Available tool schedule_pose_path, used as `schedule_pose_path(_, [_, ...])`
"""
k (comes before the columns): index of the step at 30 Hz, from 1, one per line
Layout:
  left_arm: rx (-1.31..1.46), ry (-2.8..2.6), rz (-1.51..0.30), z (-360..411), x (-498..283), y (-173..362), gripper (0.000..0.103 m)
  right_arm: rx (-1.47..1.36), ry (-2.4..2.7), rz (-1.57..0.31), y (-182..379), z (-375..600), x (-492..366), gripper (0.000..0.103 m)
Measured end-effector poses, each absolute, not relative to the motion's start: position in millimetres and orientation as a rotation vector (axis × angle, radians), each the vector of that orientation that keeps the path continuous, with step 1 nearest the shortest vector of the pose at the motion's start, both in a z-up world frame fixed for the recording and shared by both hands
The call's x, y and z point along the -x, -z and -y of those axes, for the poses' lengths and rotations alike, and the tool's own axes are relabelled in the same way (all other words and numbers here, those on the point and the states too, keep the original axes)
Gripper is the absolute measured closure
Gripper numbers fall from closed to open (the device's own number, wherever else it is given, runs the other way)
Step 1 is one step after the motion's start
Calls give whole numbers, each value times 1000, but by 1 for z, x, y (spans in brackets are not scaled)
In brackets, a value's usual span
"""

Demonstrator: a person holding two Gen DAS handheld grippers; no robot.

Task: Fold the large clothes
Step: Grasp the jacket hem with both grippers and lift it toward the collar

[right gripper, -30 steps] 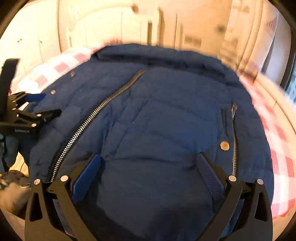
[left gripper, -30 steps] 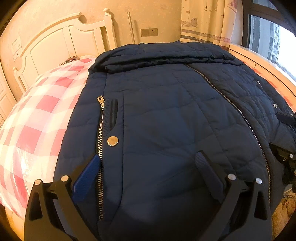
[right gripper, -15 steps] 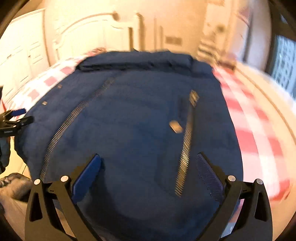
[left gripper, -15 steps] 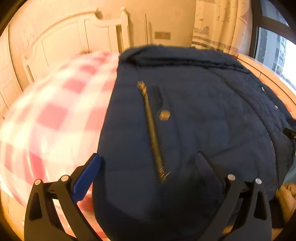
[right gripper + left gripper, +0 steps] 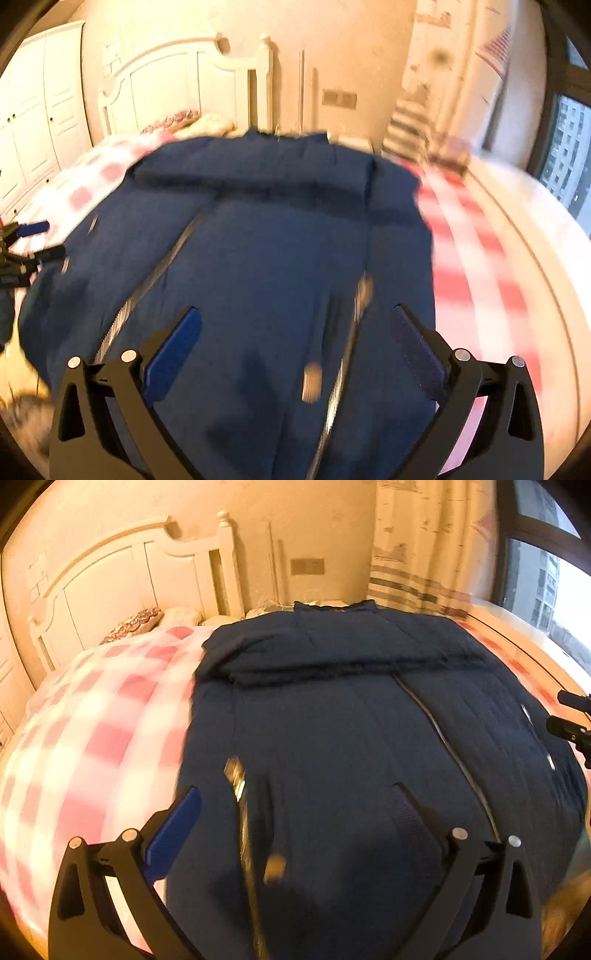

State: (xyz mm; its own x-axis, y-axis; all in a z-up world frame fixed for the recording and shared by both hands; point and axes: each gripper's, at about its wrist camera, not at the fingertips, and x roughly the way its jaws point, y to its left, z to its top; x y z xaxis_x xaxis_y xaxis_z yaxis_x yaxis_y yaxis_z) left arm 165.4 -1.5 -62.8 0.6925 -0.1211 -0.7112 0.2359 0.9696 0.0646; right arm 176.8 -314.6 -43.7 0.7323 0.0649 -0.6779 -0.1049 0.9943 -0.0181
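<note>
A large navy quilted jacket [image 5: 332, 731] lies spread flat on the bed, its front up and its collar end towards the headboard. In the right wrist view the same jacket [image 5: 266, 236] fills the middle. My left gripper [image 5: 295, 812] is open above the jacket's lower left part, astride a pocket zip [image 5: 240, 812]. My right gripper [image 5: 295, 336] is open above the lower right part, near the other pocket zip [image 5: 354, 325]. Nothing is held between either pair of fingers. The left gripper also shows at the left edge of the right wrist view [image 5: 26, 243]. Both views are motion-blurred.
The bed has a pink and white checked cover [image 5: 92, 738] and a white headboard [image 5: 147, 572]. A curtain [image 5: 424, 554] and window [image 5: 554, 579] stand on the right. White wardrobe doors [image 5: 33, 110] are on the left. The other gripper's tip [image 5: 570, 727] shows at the right edge.
Both grippers have swung outward and then back and pulled away a little, so more of the jacket and headboard shows. The jacket lies as before. Both stay open.
</note>
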Motion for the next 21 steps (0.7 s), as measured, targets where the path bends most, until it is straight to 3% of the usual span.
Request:
schedule_pose_path(5, [-100, 164, -1004, 3, -235, 108, 2, -3, -17, -1034, 97, 331, -268, 4])
schedule_pose_path(8, [-78, 178, -940, -12, -224, 89, 3, -63, -47, -1016, 92, 339, -261, 5])
schedule_pose_path(13, [-41, 214, -834, -69, -167, 62, 2, -136, -158, -868, 64, 354, -172, 5])
schedule_pose_path(21, [16, 207, -890, -146, -72, 97, 2, -207, -170, -793, 86, 399, -22, 5])
